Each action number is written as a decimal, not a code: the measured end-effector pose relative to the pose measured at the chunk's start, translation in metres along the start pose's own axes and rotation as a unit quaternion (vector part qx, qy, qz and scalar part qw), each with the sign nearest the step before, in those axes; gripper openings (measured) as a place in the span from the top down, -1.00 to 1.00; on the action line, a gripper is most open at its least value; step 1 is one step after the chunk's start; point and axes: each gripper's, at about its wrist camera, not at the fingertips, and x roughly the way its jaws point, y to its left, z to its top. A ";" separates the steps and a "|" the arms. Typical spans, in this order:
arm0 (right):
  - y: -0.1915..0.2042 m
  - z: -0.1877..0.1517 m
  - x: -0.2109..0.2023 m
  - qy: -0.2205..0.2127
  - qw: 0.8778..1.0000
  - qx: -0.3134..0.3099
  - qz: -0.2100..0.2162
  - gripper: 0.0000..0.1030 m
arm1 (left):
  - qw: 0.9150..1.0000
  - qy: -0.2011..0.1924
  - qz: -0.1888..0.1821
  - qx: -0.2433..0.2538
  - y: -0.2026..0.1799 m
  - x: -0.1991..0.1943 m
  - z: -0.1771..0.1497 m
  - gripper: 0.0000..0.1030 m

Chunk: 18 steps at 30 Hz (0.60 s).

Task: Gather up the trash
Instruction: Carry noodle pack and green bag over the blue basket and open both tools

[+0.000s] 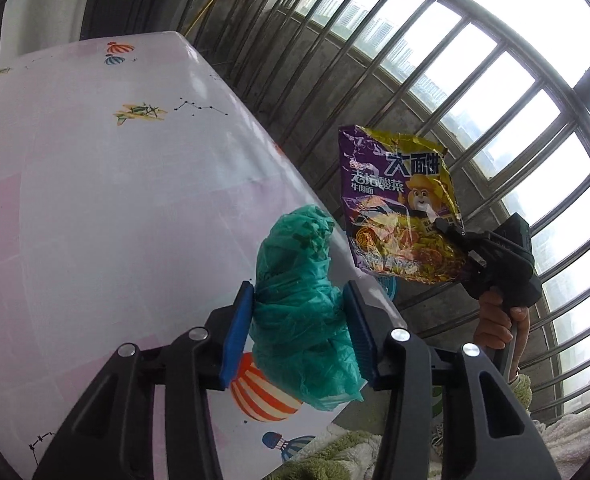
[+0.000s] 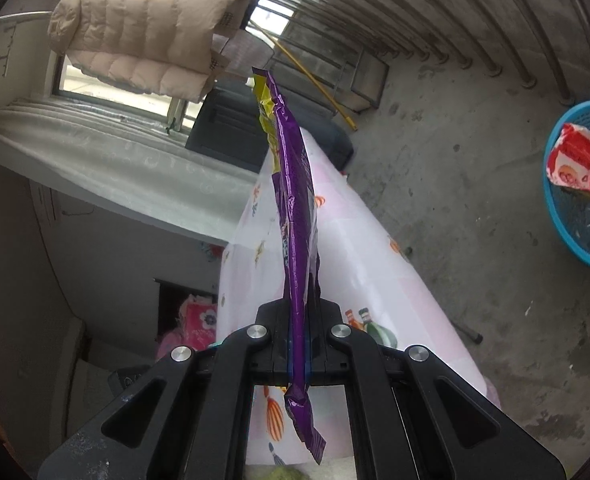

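My left gripper (image 1: 299, 328) is shut on a crumpled teal plastic bag (image 1: 301, 280), held above the edge of the table (image 1: 115, 184). My right gripper (image 2: 299, 344) is shut on a purple and yellow noodle wrapper (image 2: 295, 216), seen edge-on in the right wrist view. In the left wrist view the wrapper (image 1: 399, 204) hangs in the air to the right of the table, pinched at its lower right corner by the right gripper (image 1: 455, 236). A blue basket (image 2: 583, 188) on the floor at far right holds a red wrapper (image 2: 575, 160).
The table wears a white and pink cloth with balloon prints. A metal window grille (image 1: 475, 80) lies behind. A beige padded jacket (image 2: 143, 28) hangs overhead. A yellow stick (image 2: 315, 80) leans by the wall. The floor is bare concrete (image 2: 475, 220).
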 end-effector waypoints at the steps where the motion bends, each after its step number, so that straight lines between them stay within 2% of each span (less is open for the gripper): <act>1: -0.006 0.007 -0.017 -0.029 1.000 0.008 -0.009 0.96 | 1.000 -0.001 -0.007 0.016 -0.011 0.004 0.010 0.14; 4: -0.033 0.019 -0.063 -0.105 0.993 0.048 -0.038 0.96 | 0.998 0.006 -0.041 0.054 -0.048 0.023 0.037 0.14; 8: -0.082 0.018 -0.100 -0.164 0.977 0.113 -0.072 0.95 | 0.991 0.036 -0.072 0.103 -0.098 0.073 0.061 0.14; 13: -0.133 0.008 -0.108 -0.181 0.963 0.173 -0.104 0.95 | 0.978 0.116 -0.126 0.121 -0.155 0.165 0.079 0.14; 18: -0.170 0.008 -0.102 -0.175 0.956 0.208 -0.112 0.94 | 0.962 0.191 -0.134 0.143 -0.210 0.266 0.081 0.13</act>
